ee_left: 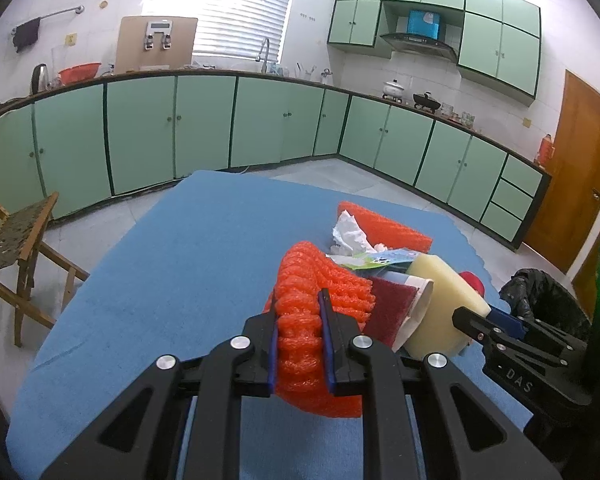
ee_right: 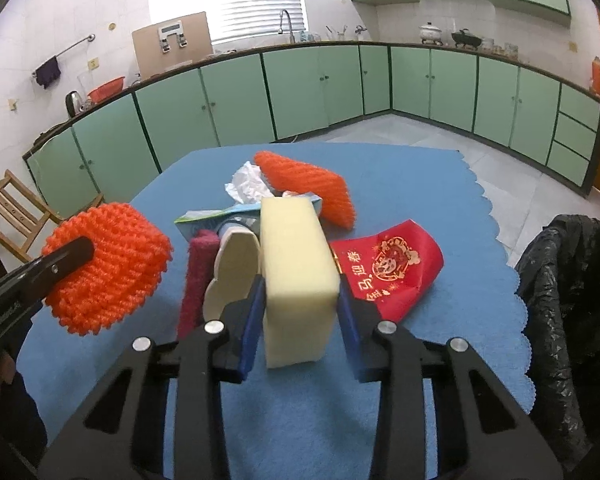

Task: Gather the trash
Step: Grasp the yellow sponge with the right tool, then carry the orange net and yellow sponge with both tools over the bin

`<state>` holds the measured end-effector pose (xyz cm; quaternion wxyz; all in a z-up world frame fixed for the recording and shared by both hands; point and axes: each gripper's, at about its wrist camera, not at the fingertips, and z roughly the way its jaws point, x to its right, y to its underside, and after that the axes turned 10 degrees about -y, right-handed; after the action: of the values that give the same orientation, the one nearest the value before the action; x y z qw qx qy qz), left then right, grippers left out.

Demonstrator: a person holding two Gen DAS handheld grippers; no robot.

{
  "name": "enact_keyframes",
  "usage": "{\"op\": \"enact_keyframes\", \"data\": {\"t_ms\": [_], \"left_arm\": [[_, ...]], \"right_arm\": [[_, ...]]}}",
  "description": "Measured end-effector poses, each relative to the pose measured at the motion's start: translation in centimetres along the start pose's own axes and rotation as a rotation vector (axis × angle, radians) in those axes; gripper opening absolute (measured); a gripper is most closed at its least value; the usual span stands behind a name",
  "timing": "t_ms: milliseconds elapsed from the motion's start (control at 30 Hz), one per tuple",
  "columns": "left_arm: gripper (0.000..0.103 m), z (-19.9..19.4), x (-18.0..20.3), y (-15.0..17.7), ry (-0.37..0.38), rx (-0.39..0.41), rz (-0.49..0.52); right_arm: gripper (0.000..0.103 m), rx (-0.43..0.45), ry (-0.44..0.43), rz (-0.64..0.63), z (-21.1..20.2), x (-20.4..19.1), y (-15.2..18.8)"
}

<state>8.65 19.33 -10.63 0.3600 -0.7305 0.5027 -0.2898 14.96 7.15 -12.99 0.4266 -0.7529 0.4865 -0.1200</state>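
My left gripper (ee_left: 301,312) is shut on an orange foam net (ee_left: 316,320) and holds it above the blue table cloth (ee_left: 172,264); it also shows in the right wrist view (ee_right: 108,268). My right gripper (ee_right: 302,300) is shut on a pale yellow foam block (ee_right: 296,264), also seen in the left wrist view (ee_left: 440,304). A pile of trash lies beyond: a second orange net (ee_right: 308,184), crumpled white tissue (ee_right: 248,184), a maroon pad (ee_right: 198,272), a white paper cup (ee_right: 236,272), a red envelope (ee_right: 392,268).
A bin lined with a black bag (ee_right: 568,280) stands at the table's right edge, also in the left wrist view (ee_left: 540,296). A wooden folding chair (ee_left: 16,248) stands left of the table. Green kitchen cabinets (ee_left: 260,120) line the far walls.
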Motion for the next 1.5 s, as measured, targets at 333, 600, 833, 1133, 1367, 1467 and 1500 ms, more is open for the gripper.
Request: {"op": "enact_keyframes", "data": {"t_ms": [333,600,833,1133,1367,1467,1500], "left_arm": [[0.017,-2.3,0.0,-0.9,0.002,0.047,-0.001],[0.017,-4.9,1.0,-1.1,0.032,0.084,0.012],[0.017,-6.8,2.4,-1.9,0.076,0.122,0.028],[0.017,-7.7,5.9,-2.9,0.148,0.152,0.057],[0.017,-7.5,10.5,-3.6,0.236,0.154,0.099],[0.017,-7.3,13.2,-3.7,0.283,0.149,0.125],[0.017,-7.2,14.2,-3.7,0.300,0.148,0.136]], "right_arm": [[0.033,0.049,0.013,-0.005,-3.8,-0.6,-0.3],[0.033,0.076,0.016,0.002,-6.9,-0.4,0.2],[0.033,0.118,0.021,0.007,-10.0,-0.1,0.6],[0.033,0.191,0.058,0.029,-13.8,1.5,-0.4],[0.033,0.250,0.145,0.056,-17.6,4.9,-0.7],[0.033,0.274,0.203,0.090,-19.5,7.4,-0.6],[0.033,0.278,0.223,0.099,-20.0,8.2,-0.5]]}}
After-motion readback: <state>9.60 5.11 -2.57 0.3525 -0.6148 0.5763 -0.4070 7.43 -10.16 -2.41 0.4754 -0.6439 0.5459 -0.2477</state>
